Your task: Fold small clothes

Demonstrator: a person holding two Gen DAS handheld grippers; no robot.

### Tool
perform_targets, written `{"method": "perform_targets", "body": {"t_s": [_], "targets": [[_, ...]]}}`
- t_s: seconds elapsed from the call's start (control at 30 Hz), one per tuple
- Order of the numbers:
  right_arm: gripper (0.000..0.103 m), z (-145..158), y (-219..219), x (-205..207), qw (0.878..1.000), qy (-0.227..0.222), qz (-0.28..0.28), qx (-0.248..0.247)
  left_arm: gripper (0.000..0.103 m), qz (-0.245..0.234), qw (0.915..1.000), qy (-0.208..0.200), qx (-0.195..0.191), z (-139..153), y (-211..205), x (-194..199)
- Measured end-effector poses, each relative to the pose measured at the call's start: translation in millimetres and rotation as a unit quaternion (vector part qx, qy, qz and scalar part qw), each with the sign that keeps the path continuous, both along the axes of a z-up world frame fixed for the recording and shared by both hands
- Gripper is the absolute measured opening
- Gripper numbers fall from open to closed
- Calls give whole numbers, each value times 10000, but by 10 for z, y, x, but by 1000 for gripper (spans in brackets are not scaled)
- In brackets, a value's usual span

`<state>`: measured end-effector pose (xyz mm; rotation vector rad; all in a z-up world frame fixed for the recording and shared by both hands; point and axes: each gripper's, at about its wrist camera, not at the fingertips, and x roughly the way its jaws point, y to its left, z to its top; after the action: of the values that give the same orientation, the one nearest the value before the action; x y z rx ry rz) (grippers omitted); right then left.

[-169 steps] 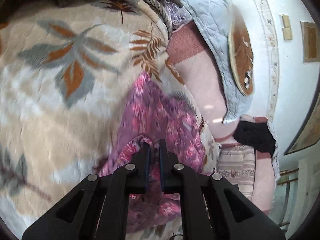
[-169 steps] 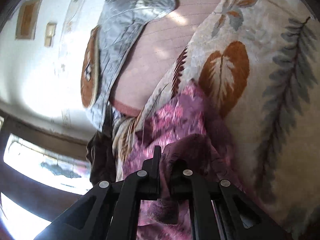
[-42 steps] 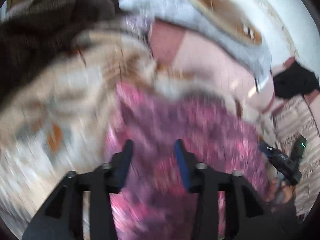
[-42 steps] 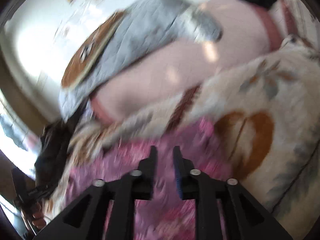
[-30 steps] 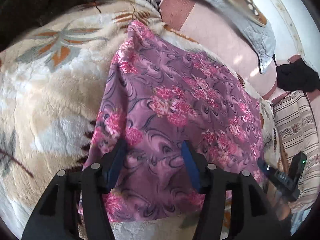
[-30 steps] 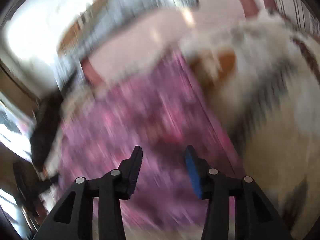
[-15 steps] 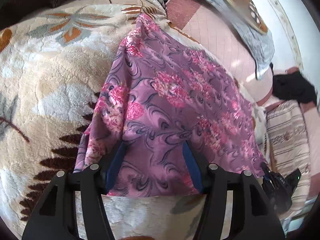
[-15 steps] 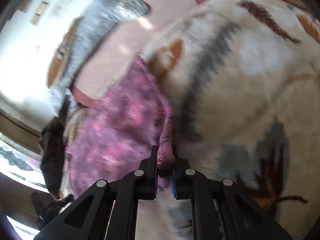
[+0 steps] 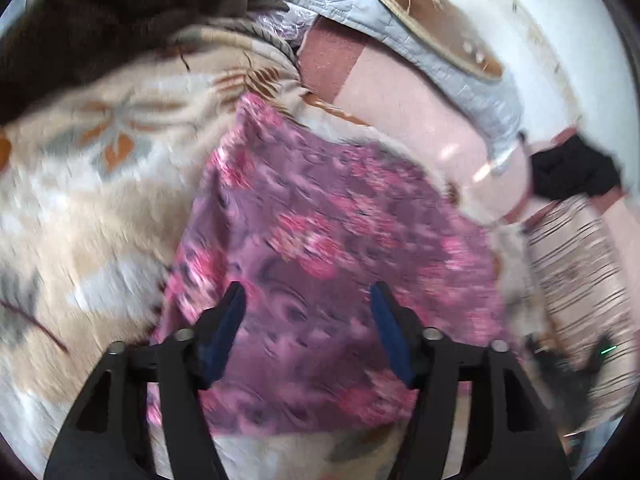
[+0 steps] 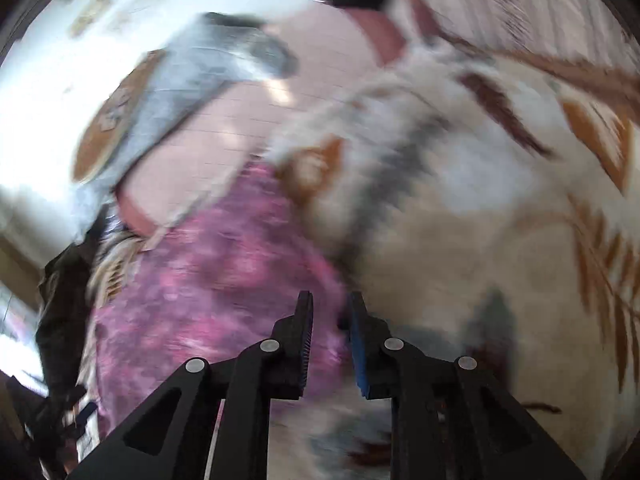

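A purple garment with pink flowers (image 9: 320, 240) lies spread flat on a cream leaf-patterned blanket (image 9: 80, 208). My left gripper (image 9: 308, 304) is wide open and empty above the garment's near part. In the right wrist view the garment (image 10: 216, 280) lies to the left, and my right gripper (image 10: 329, 312) hangs over its right edge. Its jaws stand a little apart with no cloth visibly pinched between them. This view is blurred by motion.
A pink sheet (image 9: 420, 112) and a blue-grey quilt (image 9: 440, 52) lie beyond the blanket. A dark brown blanket (image 9: 100, 20) is heaped at the far left. A black cloth (image 9: 572, 172) and striped fabric (image 9: 580, 256) are at the right. The blanket also fills the right wrist view (image 10: 500, 240).
My right gripper was shut on the garment's right edge half a second ago; now its jaws have parted and the edge lies down. The left gripper stays open above the garment.
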<state>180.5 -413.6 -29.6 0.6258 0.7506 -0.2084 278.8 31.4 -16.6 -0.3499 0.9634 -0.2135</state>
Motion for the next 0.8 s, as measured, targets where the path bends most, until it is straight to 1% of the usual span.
{"method": "perform_targets", "body": {"t_s": [0.03,0.07,0.1,0.13,0.17,0.2,0.23,0.27,0.3,0.33,0.37,0.4,0.43,0.5,0.53,0.57,0.6,0.63,0.67,0.7,0.73,0.8], "targets": [[20,47,111,87,9997,-78,219,-82,67,51,9996,100,240,-57,-33,53],[20,64,219,192,9989,-124,438,-127,67,56,9990,251,363,-153,-49,103],[20,73,290,261,9983,-130,539,-200,67,27,9986,307,431,-223,-65,134],[21,41,369,351,9976,-124,604,-309,67,-12,9981,234,568,-236,-96,132],[22,-2,402,424,9973,-91,627,-376,71,-90,9966,133,803,-231,-157,126],[28,-120,455,526,9969,55,667,-419,79,-254,9936,86,1094,-246,-253,129],[28,-243,505,583,9958,310,750,-417,84,-375,9917,81,1230,-270,-312,128],[28,-379,555,654,9941,528,836,-446,90,-516,9881,19,1449,-301,-393,121],[29,-379,596,621,9943,343,782,-640,92,-577,9846,-34,1649,-324,-452,110],[29,-344,625,621,9935,373,782,-740,93,-596,9825,-71,1765,-340,-490,99],[29,-318,638,632,9926,462,804,-786,96,-596,9812,-105,1834,-351,-517,88],[29,-279,638,666,9916,587,841,-784,97,-582,9807,-118,1860,-362,-531,93],[29,-239,638,666,9918,610,845,-741,98,-574,9809,-114,1853,-359,-529,103],[30,-115,572,610,9950,366,695,-614,98,-571,9818,-112,1810,-351,-514,97],[34,-52,497,550,9964,229,542,-617,99,-574,9820,-113,1793,-351,-510,104],[47,-40,457,513,9968,185,421,-654,100,-576,9820,-124,1793,-351,-512,104],[58,-78,425,497,9968,235,338,-691,101,-589,9815,-141,1819,-355,-521,108],[59,-182,386,499,9958,460,331,-713,101,-598,9811,-153,1835,-360,-528,96],[59,-336,352,523,9932,833,438,-685,101,-606,9808,-165,1845,-363,-530,97],[58,-375,362,522,9924,807,541,-753,102,-608,9810,-181,1831,-362,-526,97],[58,-335,392,491,9911,663,620,-969,102,-614,9813,-189,1814,-364,-532,86],[58,-280,422,509,9887,830,700,-1035,102,-619,9813,-205,1809,-364,-534,85]]}}
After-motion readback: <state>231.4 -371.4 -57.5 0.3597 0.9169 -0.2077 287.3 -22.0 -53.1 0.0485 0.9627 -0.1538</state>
